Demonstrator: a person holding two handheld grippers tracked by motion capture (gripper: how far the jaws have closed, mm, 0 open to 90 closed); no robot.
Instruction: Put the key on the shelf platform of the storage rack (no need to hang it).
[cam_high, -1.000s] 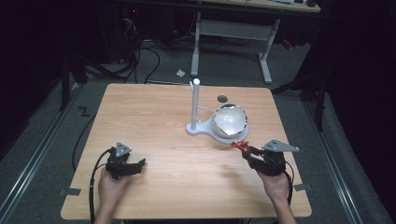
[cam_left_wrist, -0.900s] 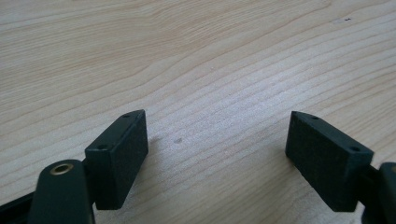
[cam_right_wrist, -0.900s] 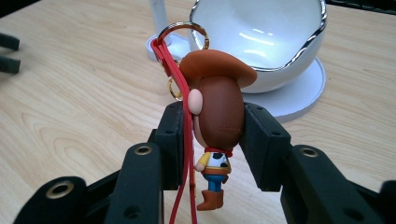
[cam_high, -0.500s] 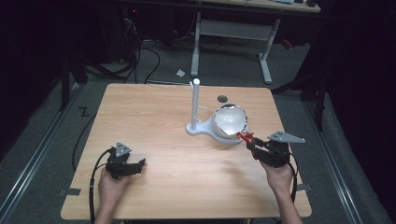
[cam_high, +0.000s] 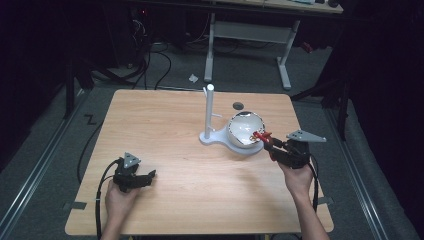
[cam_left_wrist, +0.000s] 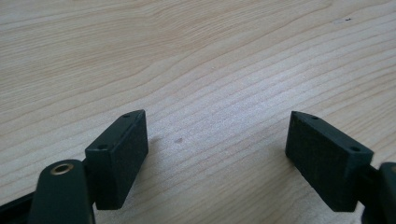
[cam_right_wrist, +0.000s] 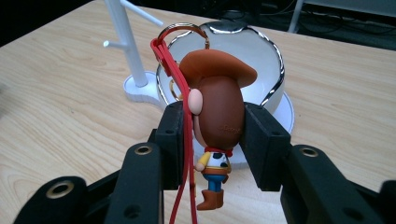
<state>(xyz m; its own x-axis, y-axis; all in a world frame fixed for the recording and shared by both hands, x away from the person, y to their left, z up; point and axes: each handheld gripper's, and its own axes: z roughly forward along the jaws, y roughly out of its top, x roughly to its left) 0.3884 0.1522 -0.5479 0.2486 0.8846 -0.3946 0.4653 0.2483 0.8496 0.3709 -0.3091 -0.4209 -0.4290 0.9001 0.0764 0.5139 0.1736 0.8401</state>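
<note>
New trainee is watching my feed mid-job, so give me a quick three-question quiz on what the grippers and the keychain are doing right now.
1. True or false: the left gripper is shut on a toy.
2. What does the right gripper hold? A) cowboy figure keychain B) spoon C) white stand
3. Fill in: behind the keychain sits a shiny ____.

Key: 1 false, it is open over the bare table. 2 A, clamped by the head. 3 bowl.

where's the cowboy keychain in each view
High view: cowboy keychain right of centre, in the right gripper, at the bowl's rim.
Left gripper view: bare table between open jaws.
Right gripper view: centre, clamped between the jaws.
Shared landmark: white stand.
</note>
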